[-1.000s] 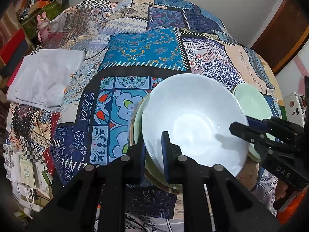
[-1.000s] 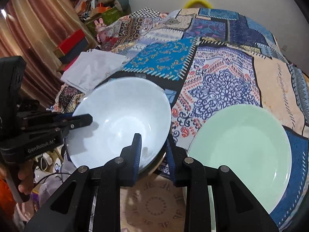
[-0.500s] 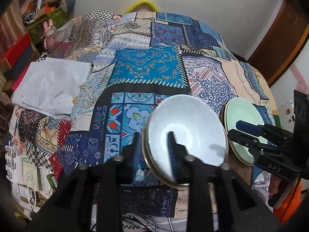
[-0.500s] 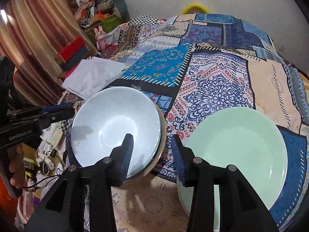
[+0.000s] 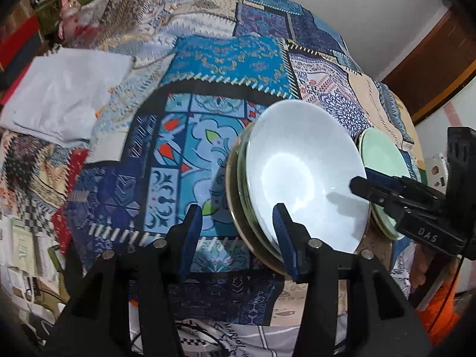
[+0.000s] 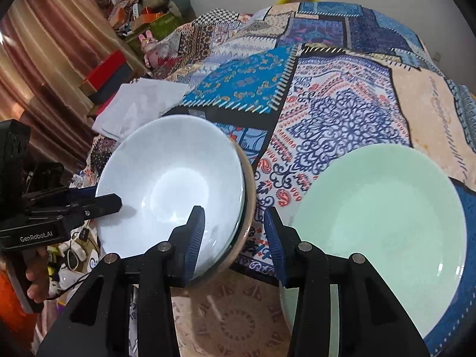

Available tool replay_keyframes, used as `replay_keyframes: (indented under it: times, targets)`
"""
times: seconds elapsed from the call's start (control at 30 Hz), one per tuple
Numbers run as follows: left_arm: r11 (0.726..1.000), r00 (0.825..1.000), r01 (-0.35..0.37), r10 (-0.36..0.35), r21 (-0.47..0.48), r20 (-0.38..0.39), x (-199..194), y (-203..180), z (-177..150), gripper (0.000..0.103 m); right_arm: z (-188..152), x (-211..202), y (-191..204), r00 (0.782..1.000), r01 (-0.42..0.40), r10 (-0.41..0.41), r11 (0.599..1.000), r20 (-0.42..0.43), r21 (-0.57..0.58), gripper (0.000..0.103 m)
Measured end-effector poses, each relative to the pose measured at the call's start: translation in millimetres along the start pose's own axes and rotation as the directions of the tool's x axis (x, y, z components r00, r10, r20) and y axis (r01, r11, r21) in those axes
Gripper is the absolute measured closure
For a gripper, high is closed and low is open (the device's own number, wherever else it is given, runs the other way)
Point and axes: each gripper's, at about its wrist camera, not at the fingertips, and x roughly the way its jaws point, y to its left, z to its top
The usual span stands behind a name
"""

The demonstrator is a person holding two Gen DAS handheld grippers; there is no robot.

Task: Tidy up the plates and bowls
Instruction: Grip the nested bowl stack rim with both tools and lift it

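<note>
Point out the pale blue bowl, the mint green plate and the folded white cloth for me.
pale blue bowl (image 6: 169,190), right wrist view, inner base.
mint green plate (image 6: 383,217), right wrist view, centre.
folded white cloth (image 5: 65,89), left wrist view, middle of top face.

Two wrist views, angled steeply down, close, sharing pale bowl (image 5: 303,175)

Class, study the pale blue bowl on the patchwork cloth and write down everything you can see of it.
The pale blue bowl is round, wide and glossy, like glazed ceramic, and empty, with light glinting in its well. It sits upright as the top piece of a nested stack of dishes whose greenish and beige rims show beneath it, near the patchwork cloth's front edge, left of the green plate. No pad presses on it.
</note>
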Motion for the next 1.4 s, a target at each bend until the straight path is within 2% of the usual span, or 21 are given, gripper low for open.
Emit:
replay_keyframes:
  times: [0.23,0.43,0.53,0.63,1.1,1.4]
  targets:
    - [0.998,0.998,0.052,-0.053,-0.022,-0.046,19,4,-2,0.053,-4,17,2,0.998,-0.048,0.049,0.999,-0.045,0.023,0.065]
    - [0.998,0.997,0.061,-0.062,-0.013,-0.053,30,1,-2,0.053,-4,26,5,0.997,-0.055,0.056,0.998,-0.054,0.023,0.065]
    - [0.997,0.995,0.077,-0.078,-0.016,-0.061,37,1,-1,0.056,-4,26,6,0.998,-0.051,0.052,0.998,-0.043,0.023,0.066]
    - [0.994,0.992,0.110,-0.111,-0.015,-0.052,38,0,1,0.064,-5,26,6,0.999,-0.032,0.032,0.999,-0.034,0.008,0.070]
    - [1.000,1.000,0.028,-0.028,0.003,-0.008,30,-16,2,0.064,-1,26,5,1.000,0.002,-0.001,1.000,-0.027,0.017,0.072]
    - [0.999,0.999,0.033,-0.034,0.014,0.027,19,-24,4,0.064,2,10,4,1.000,0.000,0.000,1.000,0.016,0.019,0.072]
